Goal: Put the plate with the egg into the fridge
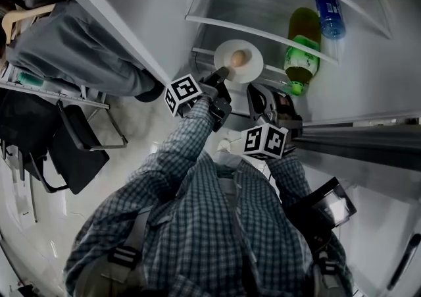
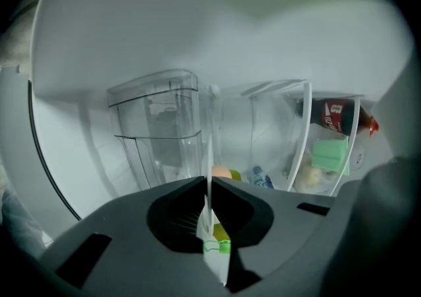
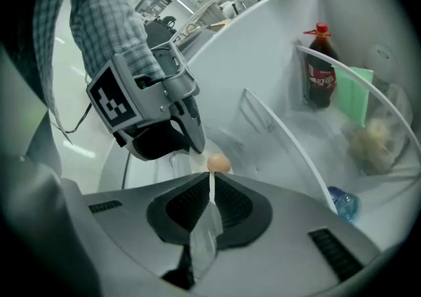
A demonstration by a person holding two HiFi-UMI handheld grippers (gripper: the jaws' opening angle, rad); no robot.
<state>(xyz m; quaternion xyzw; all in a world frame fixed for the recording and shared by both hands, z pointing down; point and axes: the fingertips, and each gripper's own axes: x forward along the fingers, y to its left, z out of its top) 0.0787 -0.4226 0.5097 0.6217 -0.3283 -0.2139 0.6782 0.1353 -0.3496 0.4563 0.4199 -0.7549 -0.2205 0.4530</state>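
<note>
With the left gripper point(image 1: 219, 77) and right gripper point(image 1: 257, 94) each pinching the rim of the plate point(image 1: 252, 68) at upper centre, before the fridge shelf point(image 1: 263, 31), keep it level so the egg point(image 1: 239, 58) stays put.

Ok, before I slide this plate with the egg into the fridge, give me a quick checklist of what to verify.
1. Grip of the left gripper on the plate: ok, shut on its rim.
2. Grip of the right gripper: ok, shut on the rim too.
3. The egg resting on the plate: ok, near the middle.
4. The fridge open ahead: ok.
5. Plate apart from the green bottle to its right: ok, a gap shows.
6. Plate held level: cannot tell.
</note>
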